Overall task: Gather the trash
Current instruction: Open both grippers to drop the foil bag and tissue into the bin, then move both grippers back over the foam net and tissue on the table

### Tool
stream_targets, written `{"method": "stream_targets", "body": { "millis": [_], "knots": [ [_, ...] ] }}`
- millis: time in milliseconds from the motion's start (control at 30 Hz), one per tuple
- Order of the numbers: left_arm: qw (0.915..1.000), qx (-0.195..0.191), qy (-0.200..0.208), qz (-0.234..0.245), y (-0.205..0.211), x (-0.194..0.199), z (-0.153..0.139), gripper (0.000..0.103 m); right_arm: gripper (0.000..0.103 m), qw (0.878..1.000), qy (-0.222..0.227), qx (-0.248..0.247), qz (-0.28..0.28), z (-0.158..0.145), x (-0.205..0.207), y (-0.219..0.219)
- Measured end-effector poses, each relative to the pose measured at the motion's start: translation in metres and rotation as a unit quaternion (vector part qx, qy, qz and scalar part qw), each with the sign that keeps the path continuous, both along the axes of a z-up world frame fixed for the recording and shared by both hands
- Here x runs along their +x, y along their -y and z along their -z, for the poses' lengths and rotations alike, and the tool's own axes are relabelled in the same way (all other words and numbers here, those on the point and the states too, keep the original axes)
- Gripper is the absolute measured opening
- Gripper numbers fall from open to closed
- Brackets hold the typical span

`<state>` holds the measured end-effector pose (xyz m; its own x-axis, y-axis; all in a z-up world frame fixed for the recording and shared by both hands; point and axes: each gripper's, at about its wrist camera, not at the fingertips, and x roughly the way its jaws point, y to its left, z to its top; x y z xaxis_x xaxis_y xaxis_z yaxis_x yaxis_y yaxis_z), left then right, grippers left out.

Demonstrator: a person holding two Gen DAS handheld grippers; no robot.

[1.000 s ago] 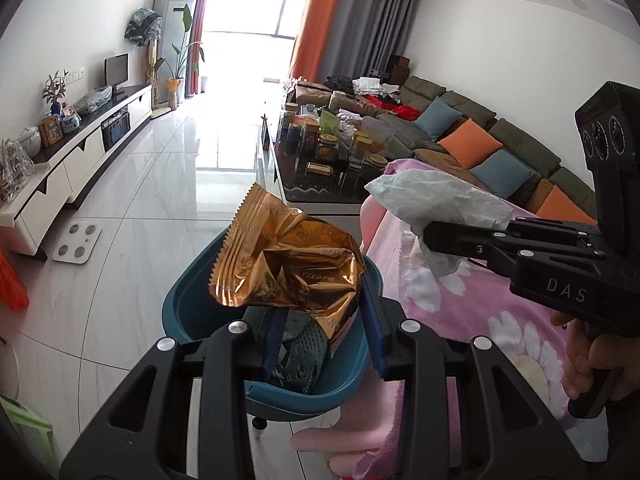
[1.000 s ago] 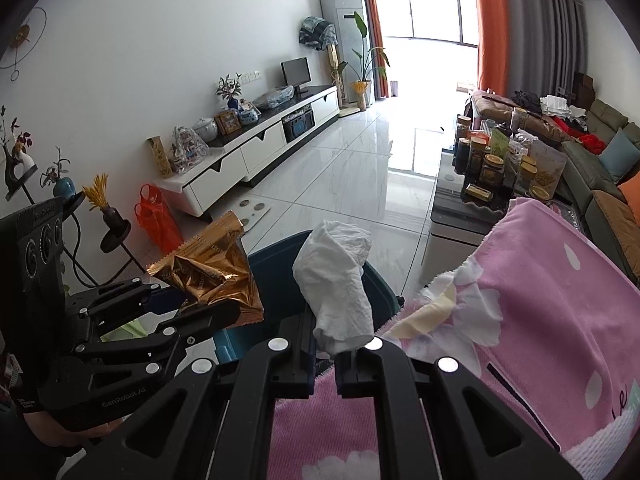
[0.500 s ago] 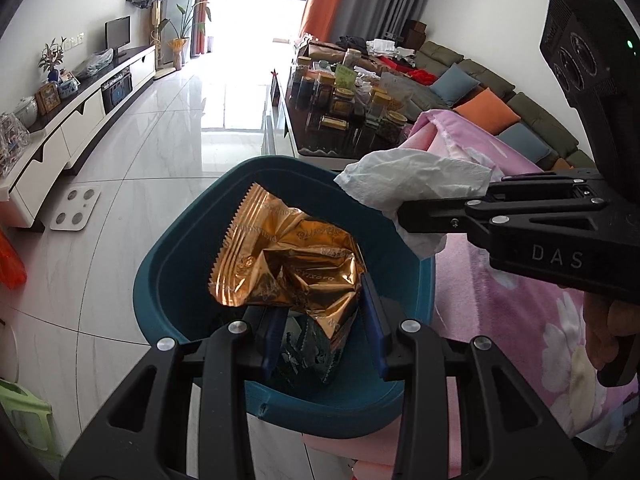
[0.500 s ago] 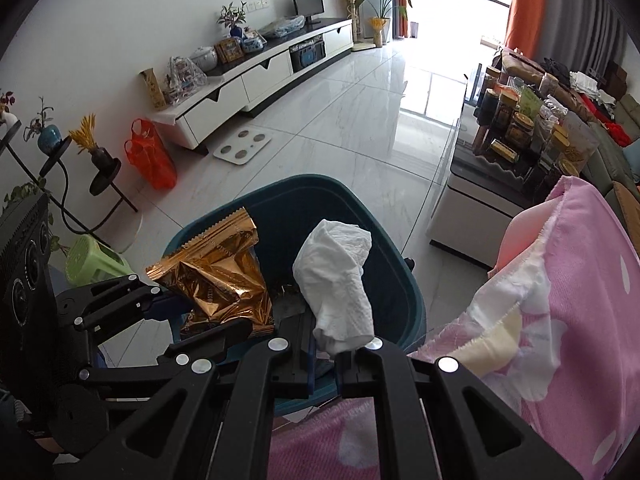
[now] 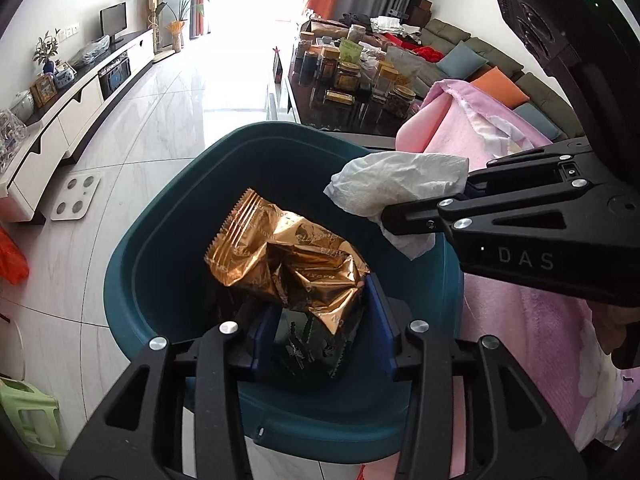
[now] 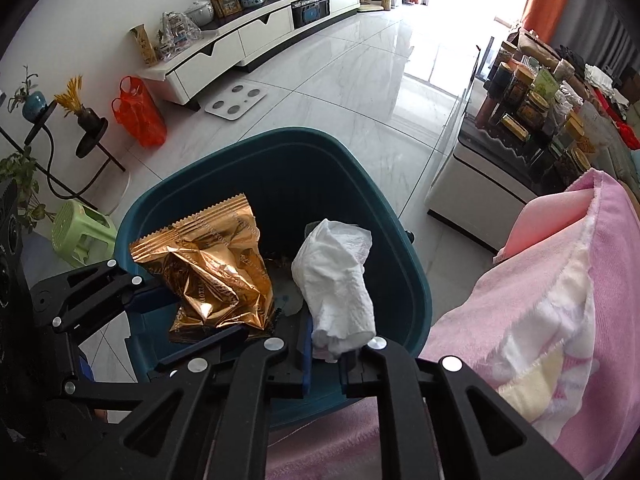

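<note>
Left wrist view: the left gripper [image 5: 316, 332] tilts down over the teal bin [image 5: 168, 216], its jaws opening with the crumpled gold wrapper [image 5: 288, 268] between them, hanging above the bin's mouth; whether the pads still press it I cannot tell. The right gripper [image 5: 394, 216] reaches in from the right, a white tissue [image 5: 396, 192] pinched at its tip. Only here a dark wrapper [image 5: 308, 344] shows under the gold one.

Right wrist view: the right gripper [image 6: 325, 354] points steeply down, jaws parting slightly, the wadded tissue [image 6: 336, 280] standing between them over the bin [image 6: 280, 148]. A pink blanket [image 6: 560, 300] lies beside it.
</note>
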<state>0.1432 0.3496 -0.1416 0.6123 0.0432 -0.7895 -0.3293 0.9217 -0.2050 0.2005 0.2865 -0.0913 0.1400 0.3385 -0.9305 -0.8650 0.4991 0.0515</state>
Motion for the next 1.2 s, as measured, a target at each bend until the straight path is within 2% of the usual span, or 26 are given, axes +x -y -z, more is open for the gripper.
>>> {"method": "stream_targets", "body": {
  "millis": [133, 200, 267, 333, 367, 433, 533, 600, 700, 867, 1000, 1200],
  "knots": [
    [1.0000, 0.002, -0.001, -0.004, 0.000, 0.000, 0.002, 0.045, 0.020, 1.000, -0.003, 0.002, -0.001, 0.001, 0.006, -0.001],
    [1.0000, 0.004, -0.003, -0.007, 0.000, -0.002, 0.003, 0.047, 0.029, 1.000, -0.006, 0.003, -0.001, 0.000, 0.006, -0.002],
    [0.9999, 0.004, 0.000, -0.010, 0.001, -0.002, 0.002, 0.053, 0.034, 1.000, -0.006, 0.005, 0.001, 0.000, 0.008, -0.002],
    [0.9999, 0.007, 0.003, -0.014, 0.001, -0.008, 0.000, 0.068, 0.041, 1.000, -0.009, 0.013, 0.006, -0.001, 0.010, 0.000],
    [0.9998, 0.009, 0.007, -0.015, 0.001, -0.010, -0.002, 0.071, 0.045, 1.000, -0.010, 0.017, 0.010, -0.003, 0.011, 0.001],
    [0.9996, 0.016, 0.008, -0.020, 0.002, -0.010, -0.004, 0.088, 0.050, 0.999, -0.017, 0.027, 0.015, -0.005, 0.013, 0.004],
    [0.9993, 0.010, 0.020, -0.030, -0.001, -0.017, -0.010, 0.097, 0.055, 0.998, -0.021, 0.046, 0.028, -0.011, 0.016, 0.011],
    [0.9988, 0.010, 0.030, -0.036, -0.002, -0.022, -0.017, 0.097, 0.060, 0.997, -0.022, 0.059, 0.039, -0.016, 0.018, 0.018],
    [0.9980, 0.014, 0.036, -0.049, -0.004, -0.030, -0.026, 0.097, 0.075, 0.995, -0.025, 0.087, 0.052, -0.025, 0.020, 0.030],
    [0.9953, 0.026, 0.053, -0.076, -0.007, -0.044, -0.044, 0.097, 0.086, 0.990, -0.014, 0.122, 0.065, -0.043, 0.019, 0.050],
    [0.9929, 0.030, 0.067, -0.093, -0.008, -0.052, -0.059, 0.097, 0.093, 0.985, -0.003, 0.154, 0.081, -0.059, 0.017, 0.069],
    [0.9909, 0.051, 0.080, -0.096, 0.002, -0.057, -0.079, 0.097, 0.096, 0.973, 0.015, 0.204, 0.107, -0.082, 0.013, 0.101]
  ]
}}
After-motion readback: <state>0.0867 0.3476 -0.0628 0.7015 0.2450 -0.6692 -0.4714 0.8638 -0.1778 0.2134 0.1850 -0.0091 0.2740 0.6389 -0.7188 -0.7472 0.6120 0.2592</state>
